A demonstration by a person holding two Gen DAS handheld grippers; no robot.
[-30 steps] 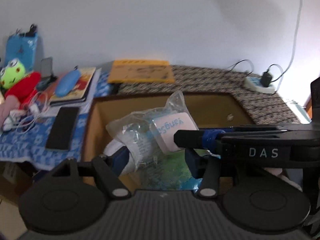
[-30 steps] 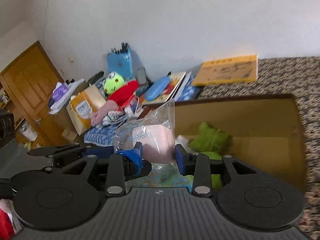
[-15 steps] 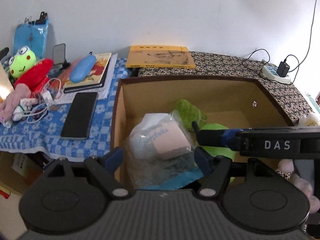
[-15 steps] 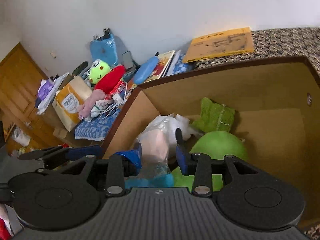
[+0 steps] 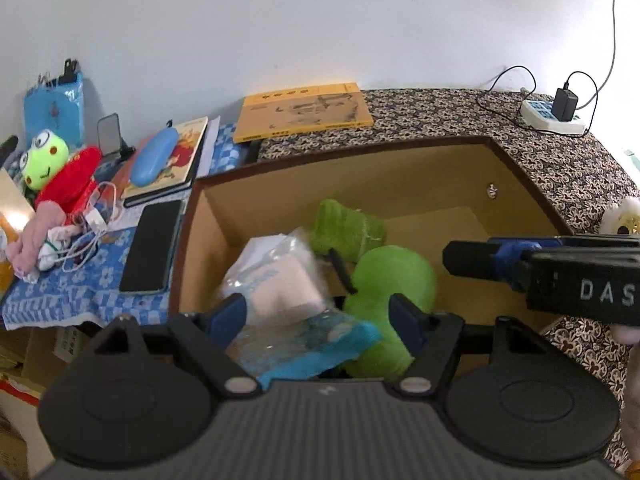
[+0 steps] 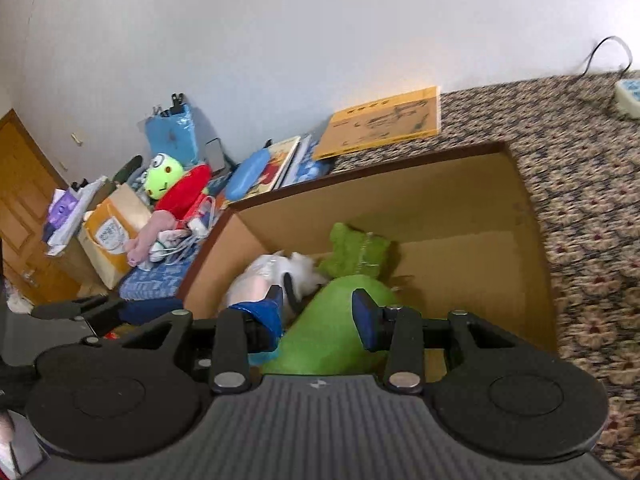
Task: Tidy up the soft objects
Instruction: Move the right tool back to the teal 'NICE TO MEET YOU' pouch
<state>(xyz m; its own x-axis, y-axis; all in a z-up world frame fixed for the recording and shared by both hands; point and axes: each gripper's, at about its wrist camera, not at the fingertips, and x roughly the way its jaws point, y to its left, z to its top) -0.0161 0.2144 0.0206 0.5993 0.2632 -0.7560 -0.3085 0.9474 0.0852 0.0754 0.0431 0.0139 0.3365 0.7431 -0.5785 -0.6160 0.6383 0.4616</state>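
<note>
Resting in the cardboard box [image 5: 400,176], the clear plastic bag [image 5: 280,280] is released; left gripper [image 5: 320,316] wide, just opened. Right gripper [image 6: 316,312] at 3 o'clock, narrower, probably empty.

My left gripper [image 5: 318,316]: black ribbed body, round side discs, silver screws, blue pads. My right gripper [image 6: 318,314]: same, marked "DAS".

I saw the clear plastic bag [image 5: 276,280] with its pink pack lying crumpled in the cardboard box [image 5: 400,176], against a round green plush [image 5: 394,276] and a darker green plush [image 5: 346,228].
</note>
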